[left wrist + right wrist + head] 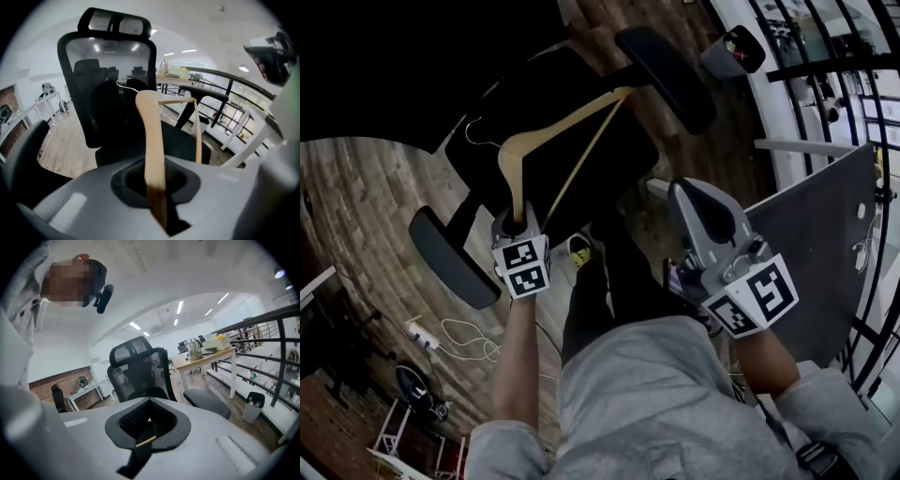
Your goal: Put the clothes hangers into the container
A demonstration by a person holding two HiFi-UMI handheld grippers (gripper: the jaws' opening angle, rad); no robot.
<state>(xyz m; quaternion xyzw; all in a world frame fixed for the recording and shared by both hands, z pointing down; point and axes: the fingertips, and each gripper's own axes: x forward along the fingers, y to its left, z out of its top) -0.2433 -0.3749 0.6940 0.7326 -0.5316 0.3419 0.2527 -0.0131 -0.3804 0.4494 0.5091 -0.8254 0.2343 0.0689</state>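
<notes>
A light wooden clothes hanger (562,120) hangs in the air over the seat of a black office chair (656,56). My left gripper (519,217) is shut on the end of one hanger arm. In the left gripper view the hanger (152,140) rises from between the pads of that gripper (157,190), its thin wire hook in front of the chair back (108,84). My right gripper (692,192) is held up at the right, apart from the hanger. In the right gripper view its jaws (149,423) are shut with nothing between them. No container can be made out for certain.
A large grey panel (816,262) stands at the right, next to a black railing (862,66). A small bin (733,52) sits beyond the chair. A power strip with white cables (427,335) lies on the wooden floor at left. A desk (206,355) stands behind the chair.
</notes>
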